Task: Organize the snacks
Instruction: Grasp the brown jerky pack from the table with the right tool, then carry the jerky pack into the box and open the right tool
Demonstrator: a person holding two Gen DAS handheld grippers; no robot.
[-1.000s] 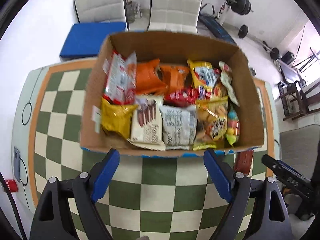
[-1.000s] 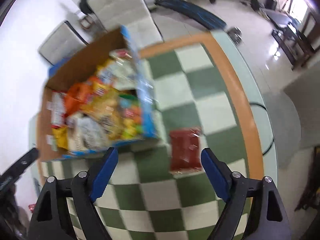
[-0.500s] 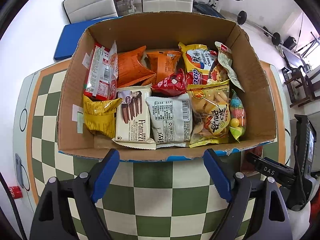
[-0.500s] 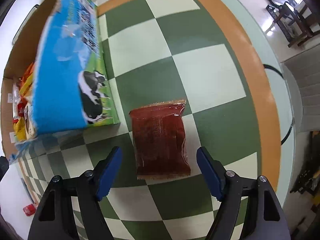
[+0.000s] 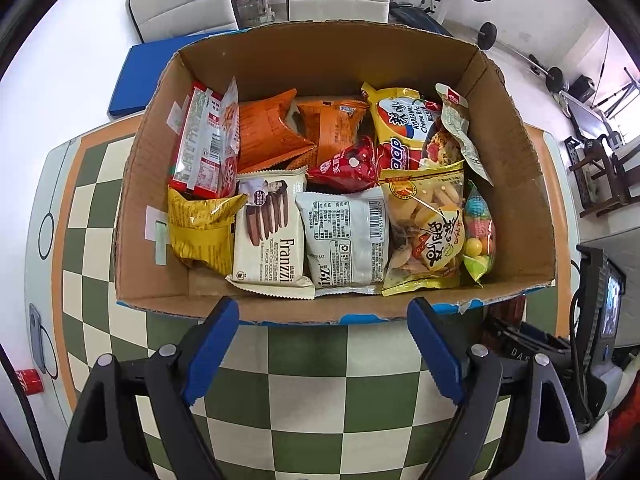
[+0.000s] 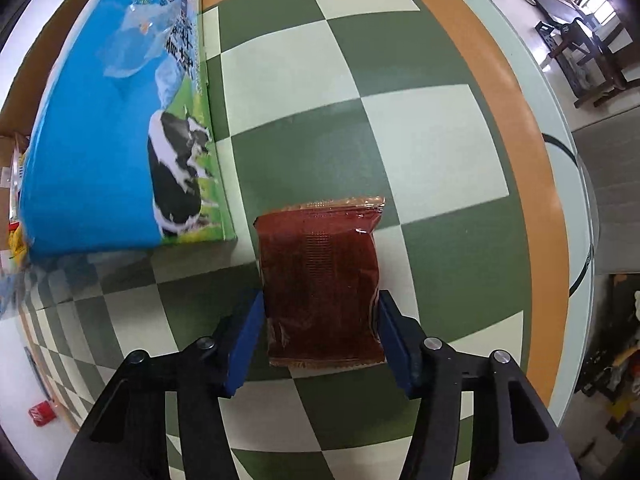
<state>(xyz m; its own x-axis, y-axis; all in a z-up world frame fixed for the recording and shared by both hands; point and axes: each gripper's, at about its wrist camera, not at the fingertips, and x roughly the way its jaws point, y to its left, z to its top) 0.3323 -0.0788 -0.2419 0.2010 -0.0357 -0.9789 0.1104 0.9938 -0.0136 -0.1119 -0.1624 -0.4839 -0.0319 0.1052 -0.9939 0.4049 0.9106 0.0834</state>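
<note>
the right gripper (image 6: 320,336) points straight down at the table (image 6: 420,132), and its jaws are closing with a dark red snack packet (image 6: 320,280) between them. the blue pads (image 6: 245,346) sit right against the packet's two long edges at its near end; whether they already press it cannot be told. the packet lies flat on the green and cream checks, just beside the corner of the cardboard box (image 6: 96,128), whose outer wall shows a blue print with a black and white cow.

the left gripper (image 5: 322,350) hangs with its jaws wide apart and nothing between them, over the bare checks just in front of the box's (image 5: 320,60) near wall. inside the box, snack packets stand packed together: a yellow bag (image 5: 202,228) at the near left, a cream cookie packet (image 5: 272,232) next to it, a white packet (image 5: 346,236) in the middle, a clear yellow bag of crackers (image 5: 426,224) to the right, and orange bags (image 5: 268,132) toward the far wall. the right gripper's black body (image 5: 524,344) shows past the box's near right corner.
</note>
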